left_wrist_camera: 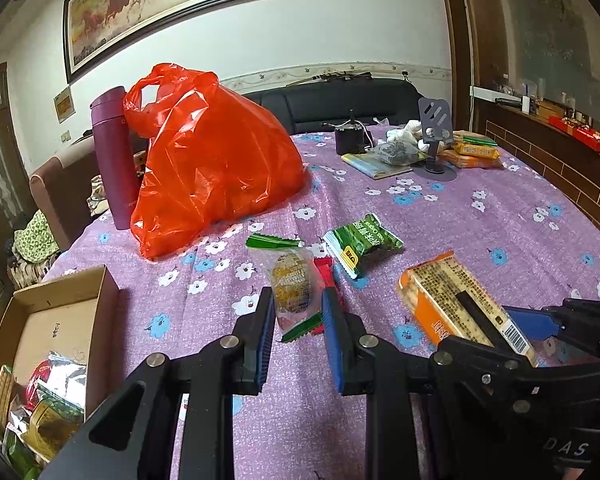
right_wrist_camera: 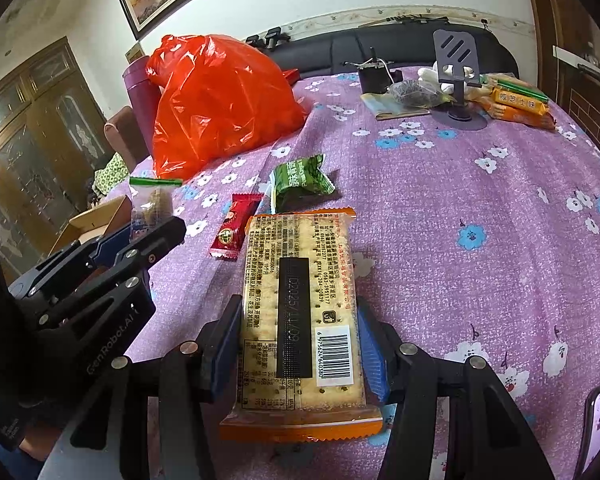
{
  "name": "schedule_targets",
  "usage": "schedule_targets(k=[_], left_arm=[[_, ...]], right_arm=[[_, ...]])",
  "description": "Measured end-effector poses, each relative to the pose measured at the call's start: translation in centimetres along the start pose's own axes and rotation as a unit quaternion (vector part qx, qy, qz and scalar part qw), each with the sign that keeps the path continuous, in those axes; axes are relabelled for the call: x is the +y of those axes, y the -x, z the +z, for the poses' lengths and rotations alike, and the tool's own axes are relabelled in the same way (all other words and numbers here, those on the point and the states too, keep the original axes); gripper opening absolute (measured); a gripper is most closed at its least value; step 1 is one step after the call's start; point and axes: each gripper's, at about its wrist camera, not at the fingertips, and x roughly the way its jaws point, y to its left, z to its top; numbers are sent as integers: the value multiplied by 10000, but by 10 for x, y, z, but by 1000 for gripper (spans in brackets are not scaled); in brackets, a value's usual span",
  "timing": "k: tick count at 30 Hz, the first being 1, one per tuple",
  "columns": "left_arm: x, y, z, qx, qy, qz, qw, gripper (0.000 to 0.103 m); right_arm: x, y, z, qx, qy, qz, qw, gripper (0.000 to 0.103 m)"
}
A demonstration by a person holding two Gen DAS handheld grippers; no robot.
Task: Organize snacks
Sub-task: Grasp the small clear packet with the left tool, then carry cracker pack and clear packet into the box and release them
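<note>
A: Start with the left wrist view. What does the left hand-held gripper (left_wrist_camera: 298,316) have?

B: Its jaws are closed on a clear pastry pack (left_wrist_camera: 294,286) with green ends; the pack stands up between the blue pads. A red sachet (left_wrist_camera: 327,270) lies just behind it on the surface (left_wrist_camera: 480,220), which has a purple flowered cloth.

A: And around it?

B: A green packet (left_wrist_camera: 360,242) lies a little further off. To the right, the cracker pack (left_wrist_camera: 456,304) sits in the right hand-held gripper (left_wrist_camera: 496,332). An orange bag (left_wrist_camera: 216,160) bulges at the back left, with a purple flask (left_wrist_camera: 114,156) touching it. A cardboard box (left_wrist_camera: 66,320) at the lower left already holds several snacks. At the far end are a phone stand (left_wrist_camera: 436,136) and more orange packs (left_wrist_camera: 474,152).

A: Now the right wrist view.

B: The right hand-held gripper (right_wrist_camera: 300,340) grips the cracker pack (right_wrist_camera: 300,312) by its long sides, printed back upward, barcode near the right pad. The pack's far end points towards the green packet (right_wrist_camera: 300,180).

A: Is the left one visible here?

B: Yes, the left hand-held gripper (right_wrist_camera: 148,236) is at the left, with the pastry pack (right_wrist_camera: 152,204) rising above it. The red sachet (right_wrist_camera: 234,226) lies flat between that gripper and the cracker pack. The box (right_wrist_camera: 96,220) shows behind it, off the surface's edge. The orange bag (right_wrist_camera: 220,100) and flask (right_wrist_camera: 140,88) stand beyond.
</note>
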Motion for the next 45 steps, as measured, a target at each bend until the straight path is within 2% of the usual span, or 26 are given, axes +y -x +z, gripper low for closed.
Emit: schedule_targets(k=[5,12,20,25,30,35,39,45], left_arm=[[7,12,4,14,276,-151,9995,22],[30,64,0,-137,419,-112,9990,22],[107,105,-27,-11,920,206,9955,23],[168,122,-59,126,1278,602,9899,23],[213,129,-82,230,1535,799,9846,23],[234,126,-93,302,1690,758,9822,23],[238,123,-95,274,1638,704,9836,23],[241,117,-95,261,1603,636,9847,23]], right_arm=[[-1,9,5,-246,-38,-48,9997,57],[17,23,14,-394,11,8,9992,58],[92,27,14,-107,315,777,9964,58],[153,14,12,180,636,1243,9900,58],[209,-4,12,413,946,1537,9827,58],[253,-27,13,612,1182,1631,9776,58],[271,-50,16,807,1188,1630,9761,58],[292,-75,21,839,1212,1593,9762,58]])
